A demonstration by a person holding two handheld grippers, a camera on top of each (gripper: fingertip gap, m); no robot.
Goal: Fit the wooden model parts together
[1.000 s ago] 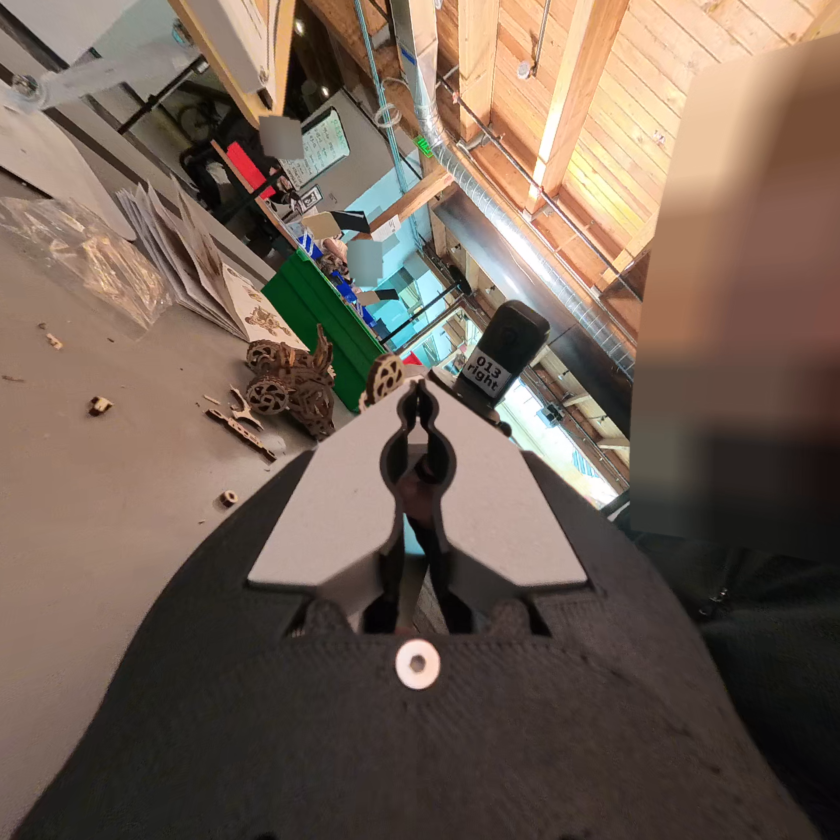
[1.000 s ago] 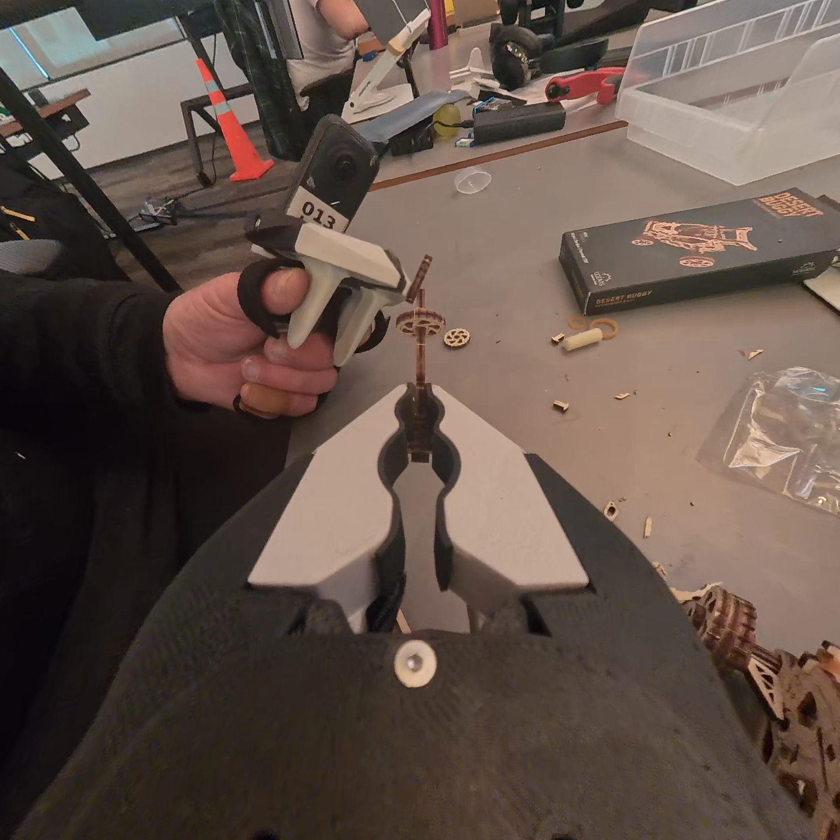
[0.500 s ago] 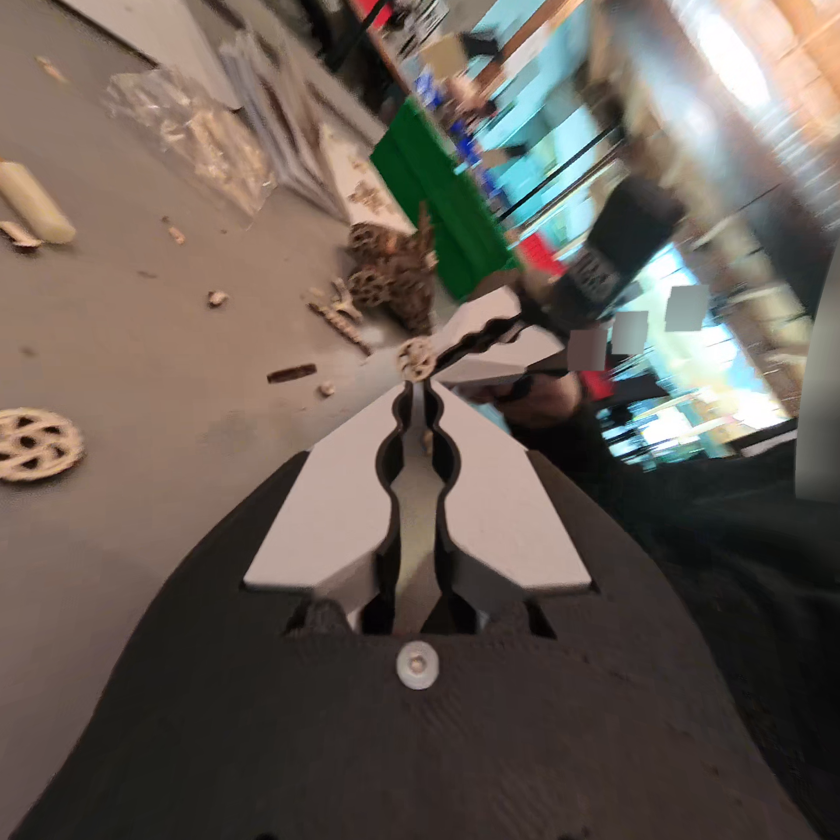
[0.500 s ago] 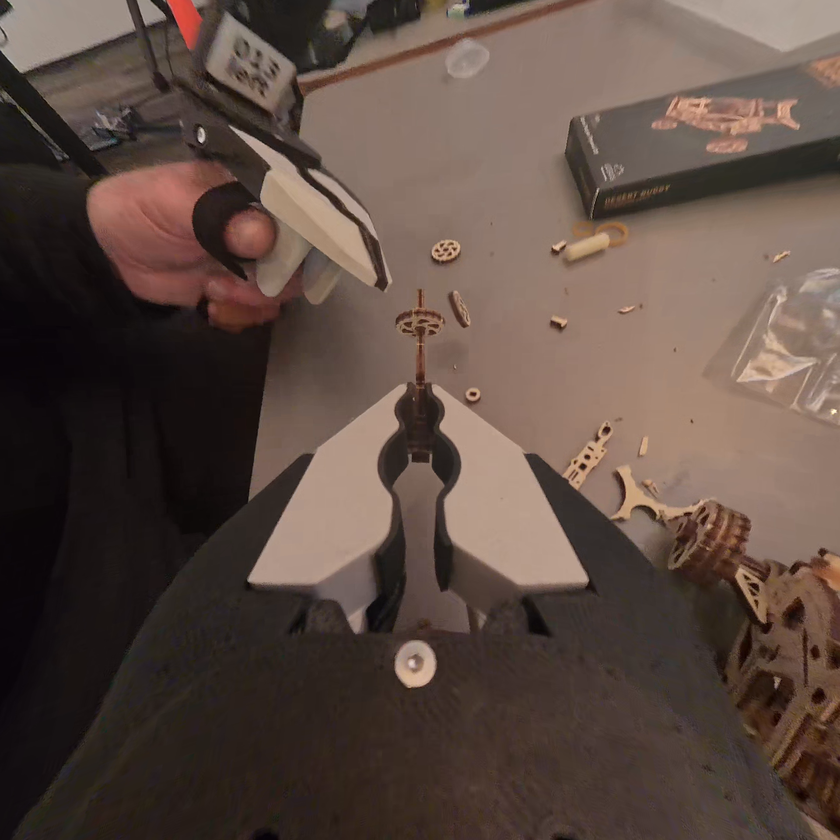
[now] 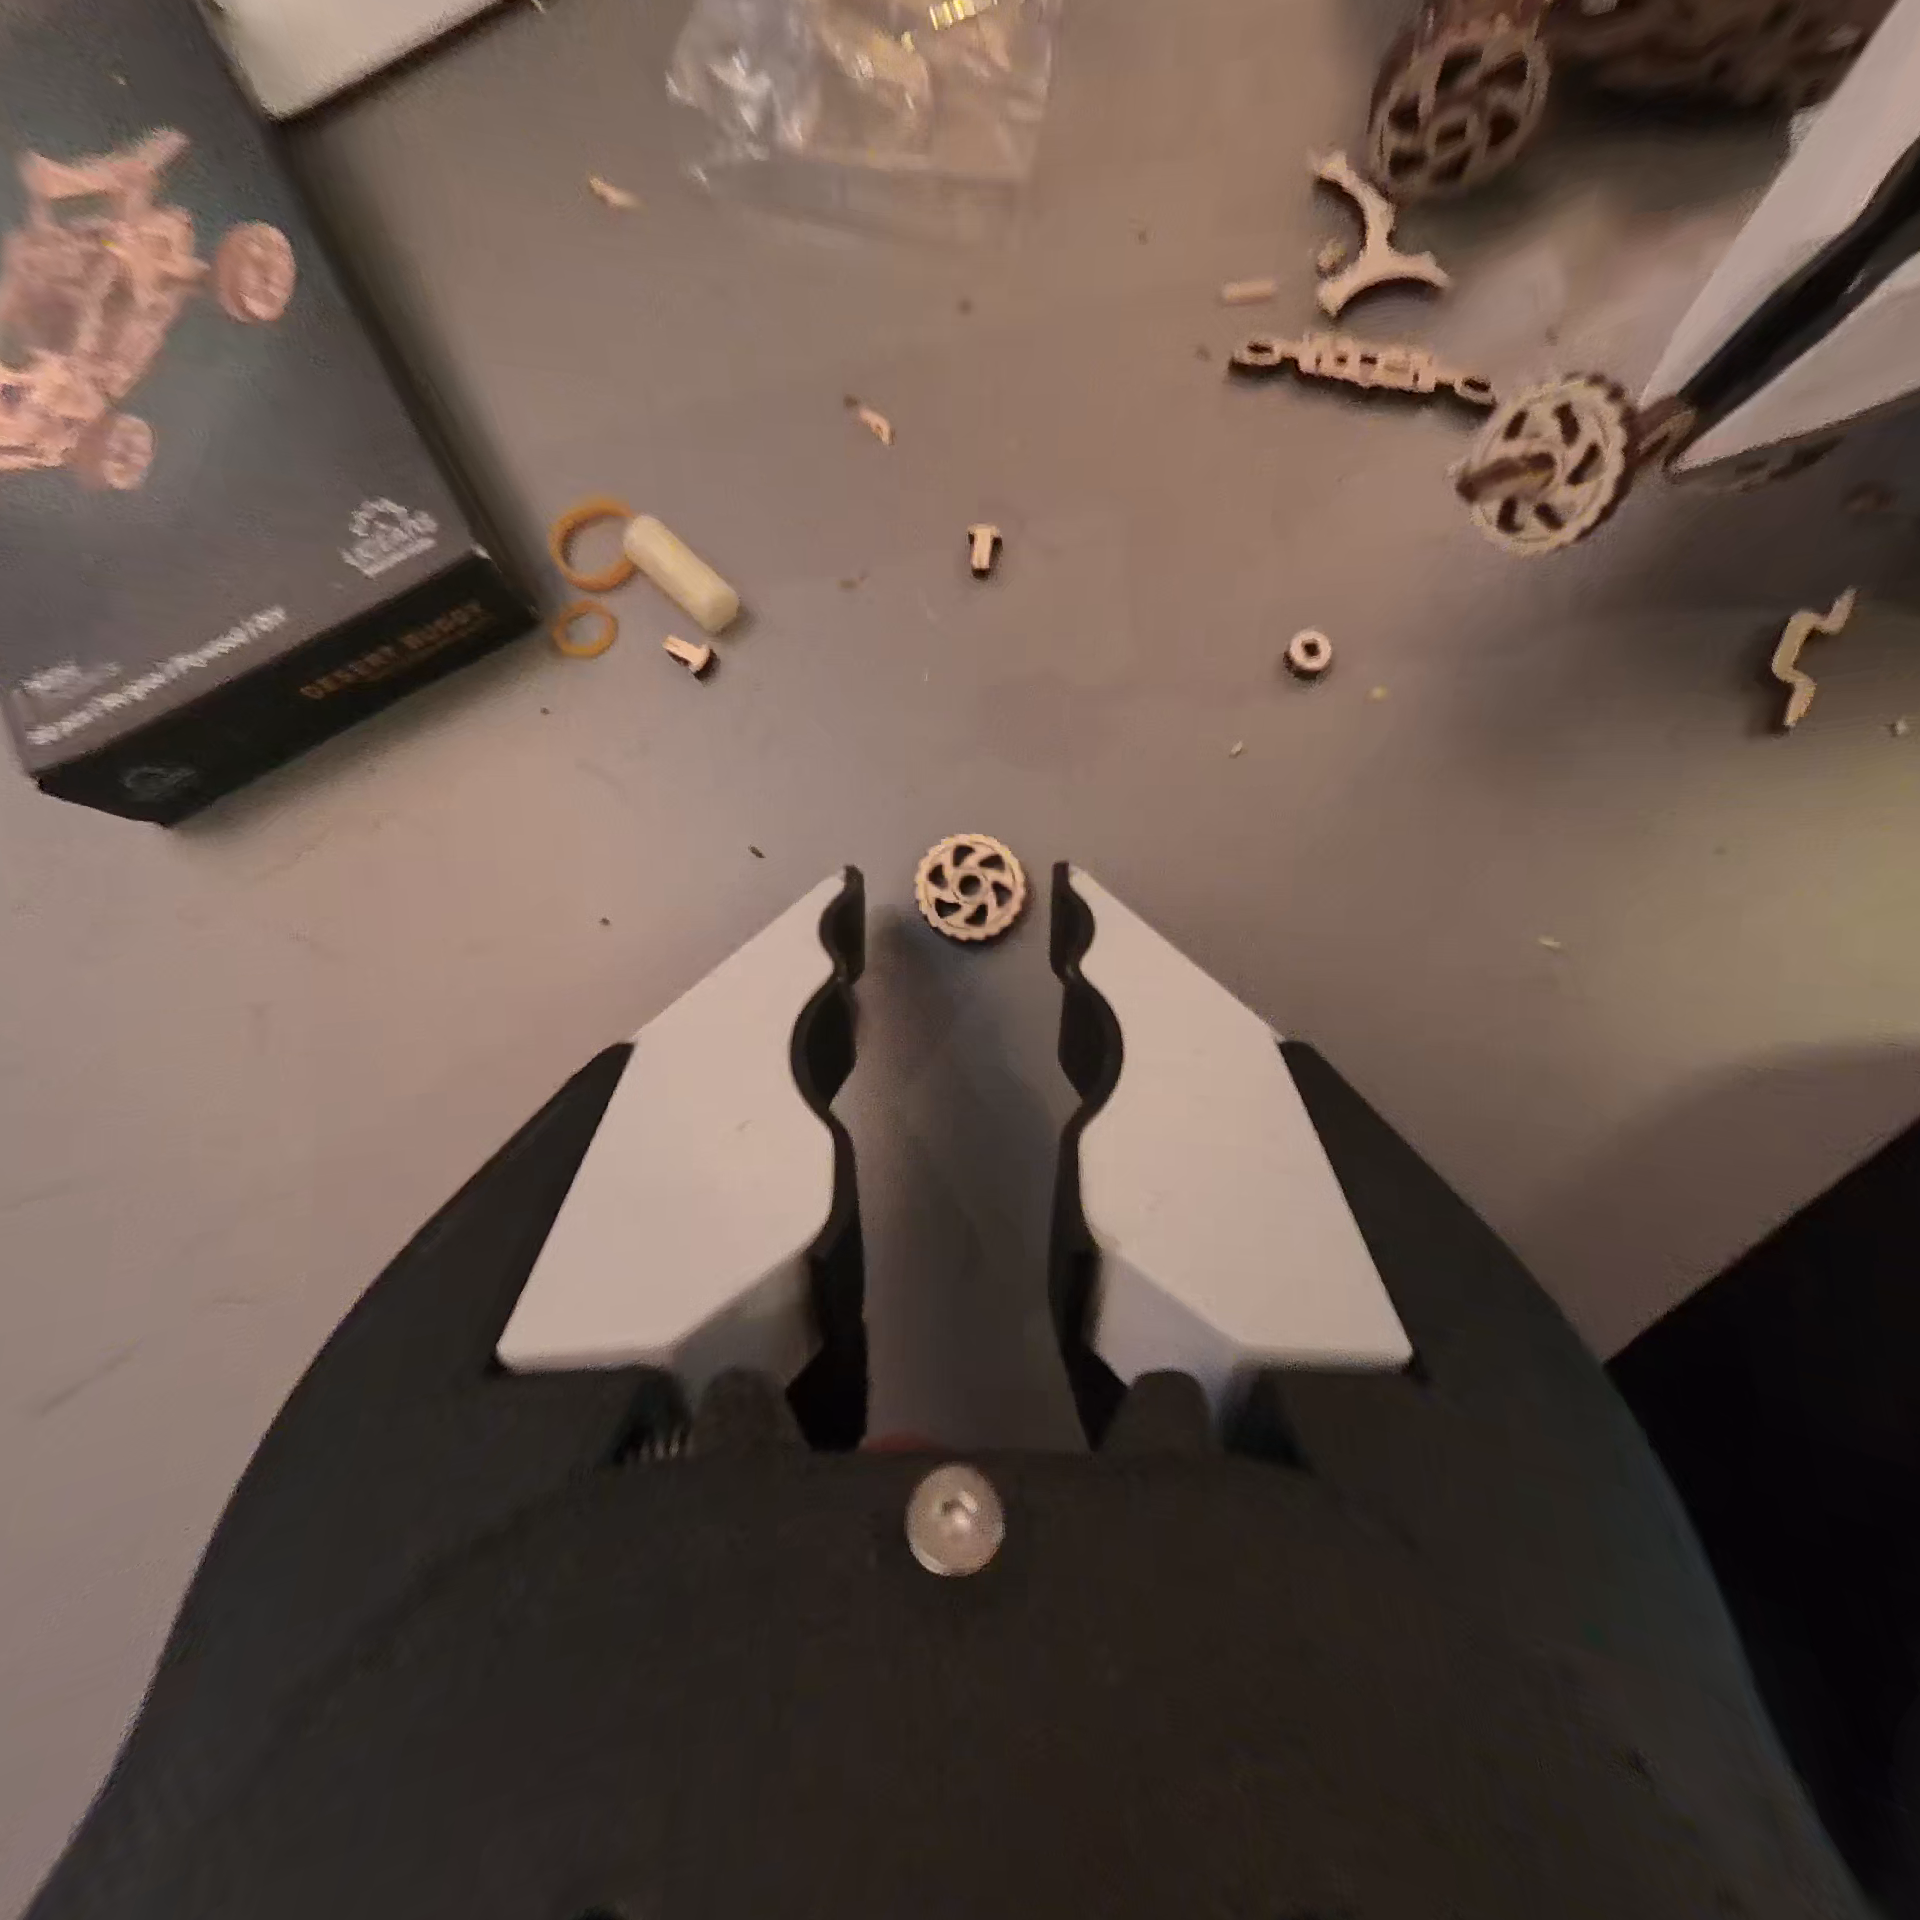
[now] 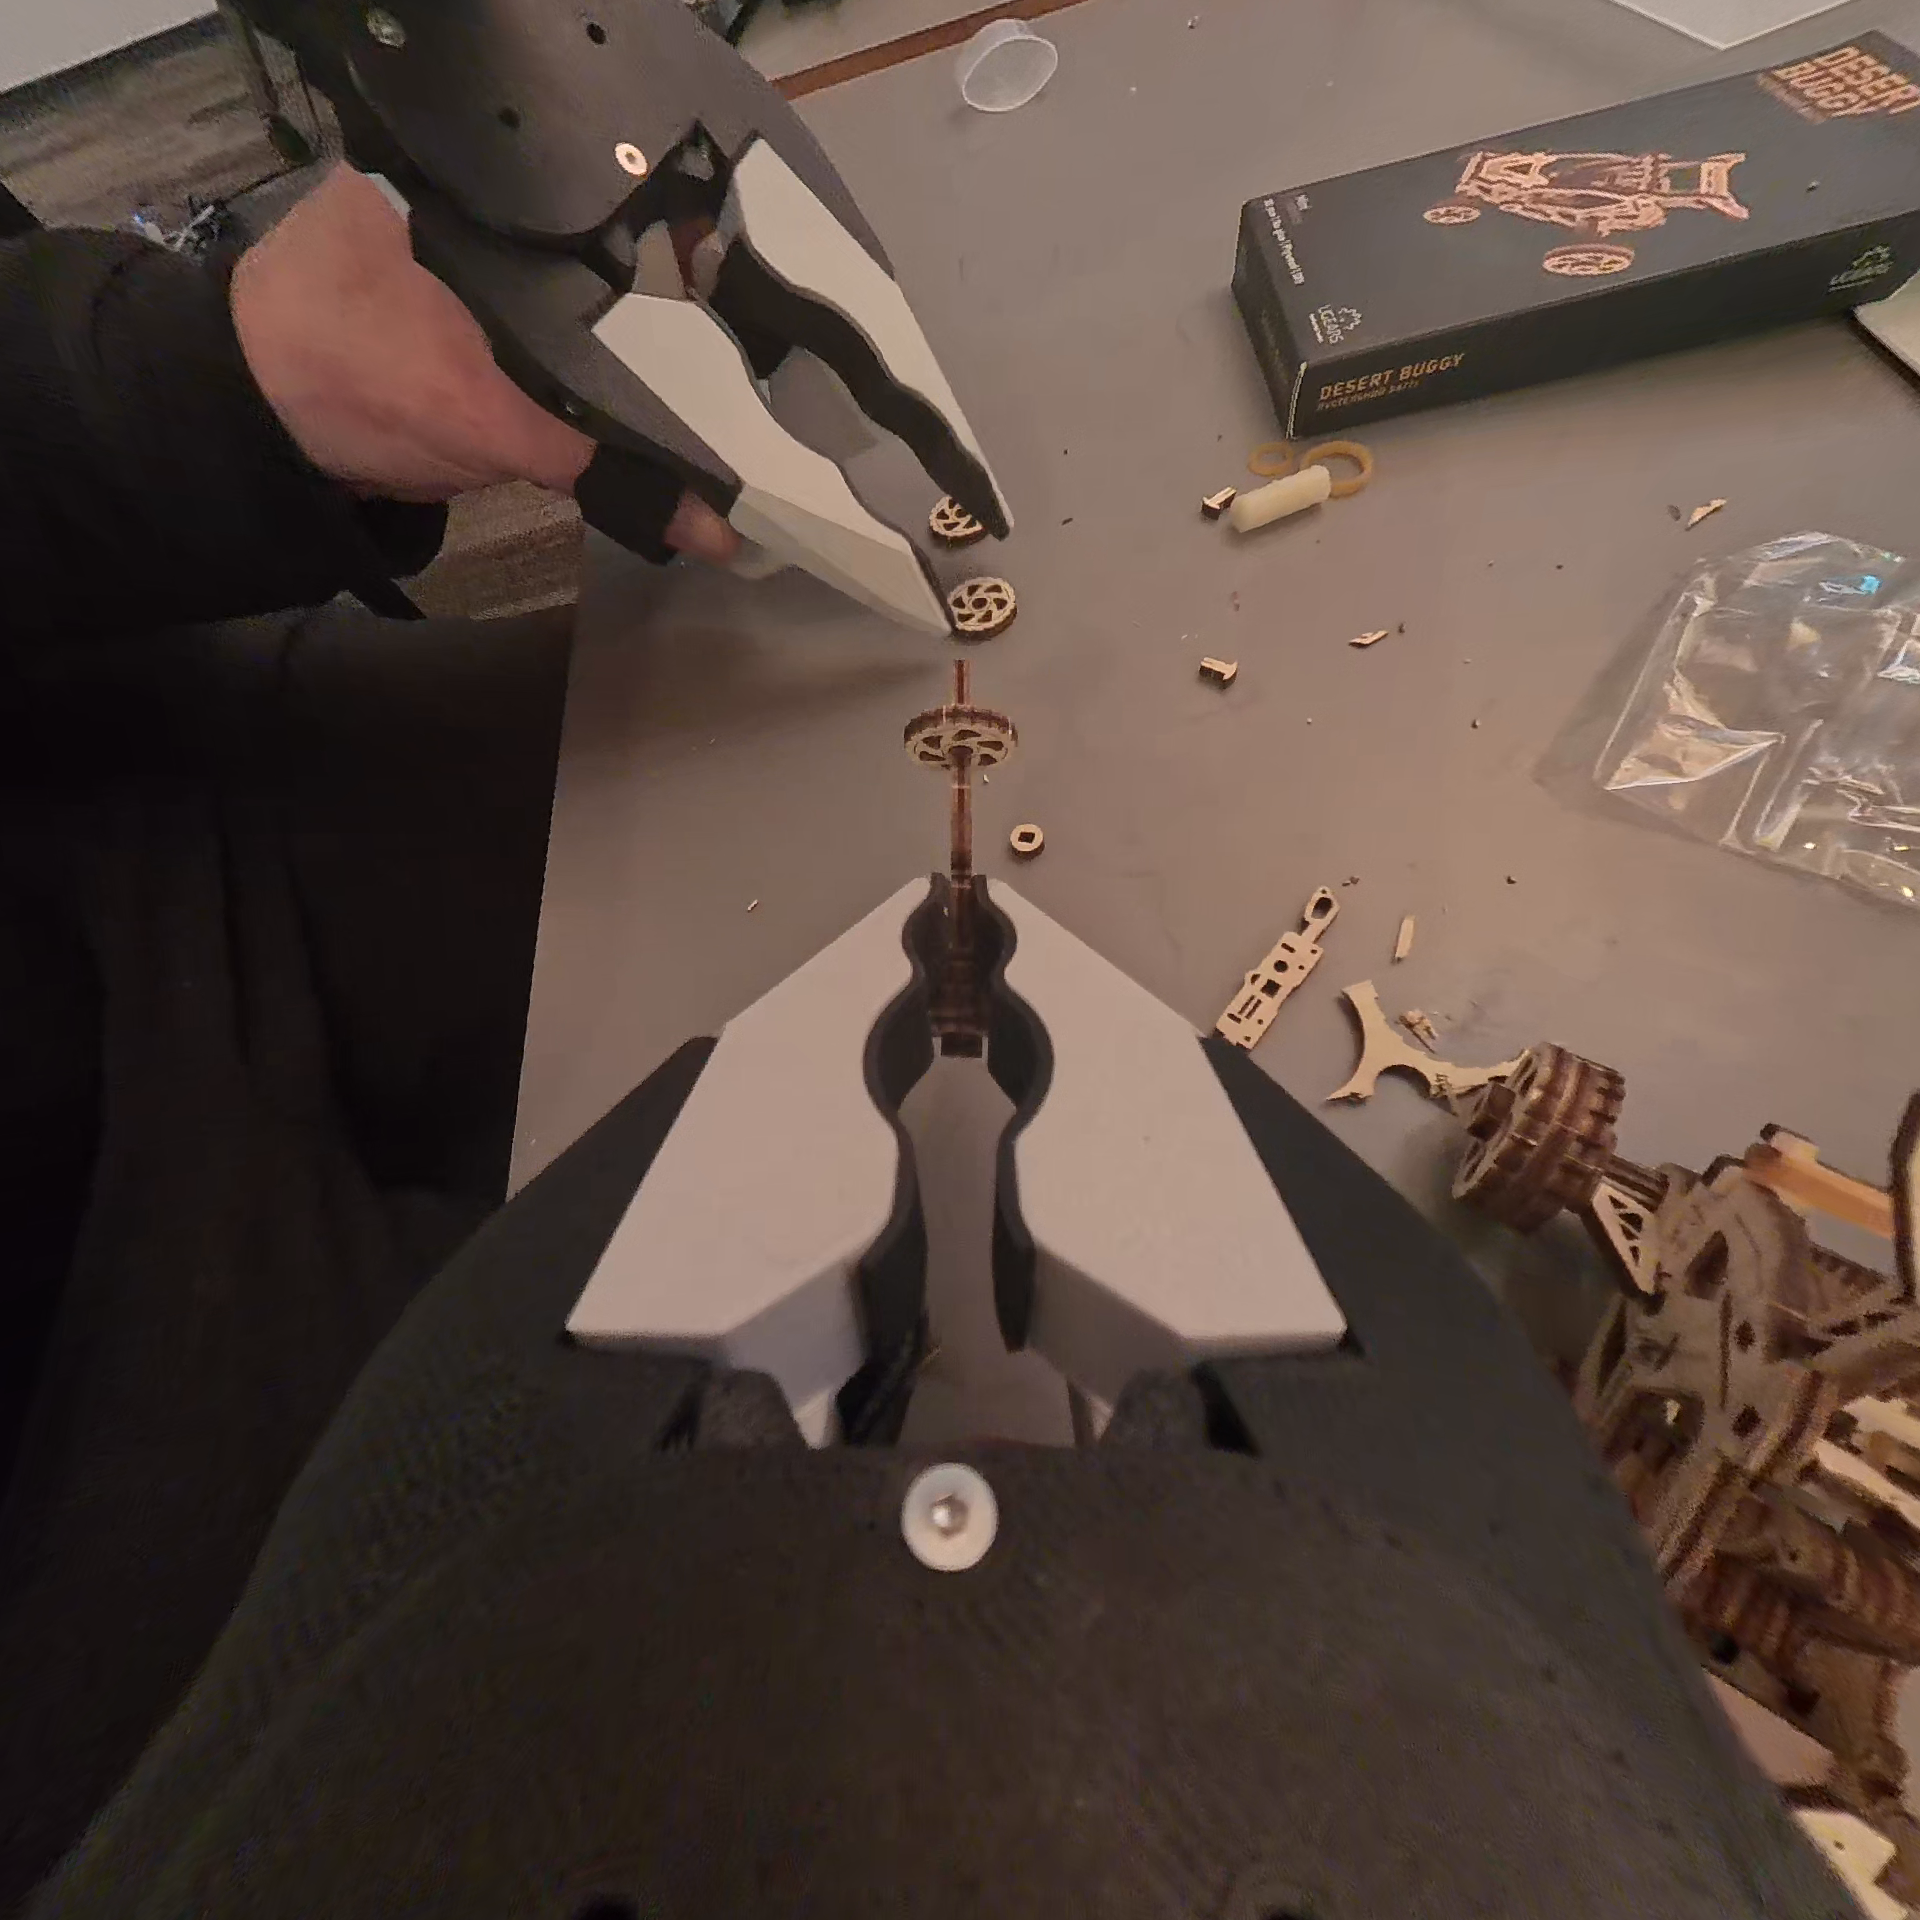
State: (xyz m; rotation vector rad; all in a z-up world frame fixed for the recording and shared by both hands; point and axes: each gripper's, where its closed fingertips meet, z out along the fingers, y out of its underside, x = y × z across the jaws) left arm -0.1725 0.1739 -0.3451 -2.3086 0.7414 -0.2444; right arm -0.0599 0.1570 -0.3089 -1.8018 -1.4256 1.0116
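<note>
Wooden gear wheels and scraps lie scattered over the grey table (image 5: 312, 1039). At the centre of the left wrist view the left gripper (image 5: 956, 894) stands released, its two white fingers well apart with bare table between them, holding nothing. A small gear (image 5: 970, 888) lies flat on the table right between its fingertips, nearer the right-hand one; whether either tip touches it cannot be told. In the right wrist view the same gripper reaches down from the upper left of the frame in a person's hand (image 6: 395, 384), with that gear (image 6: 981, 605) just beside its nearer tip and a second small gear (image 6: 954, 516) between the tips farther back. The right gripper (image 6: 956, 883) is clenched on a thin wooden axle (image 6: 956, 831), which sticks straight out ahead of its tips and carries a toothed wheel (image 6: 958, 740) partway along; the axle's free end points toward the left gripper's tips and stops short of them. The black model box (image 6: 1558, 260) lies at the upper right of that frame, the part-built wooden buggy (image 6: 1714, 1351) at the lower right edge, and a clear plastic bag (image 6: 1766, 748) between them.
</note>
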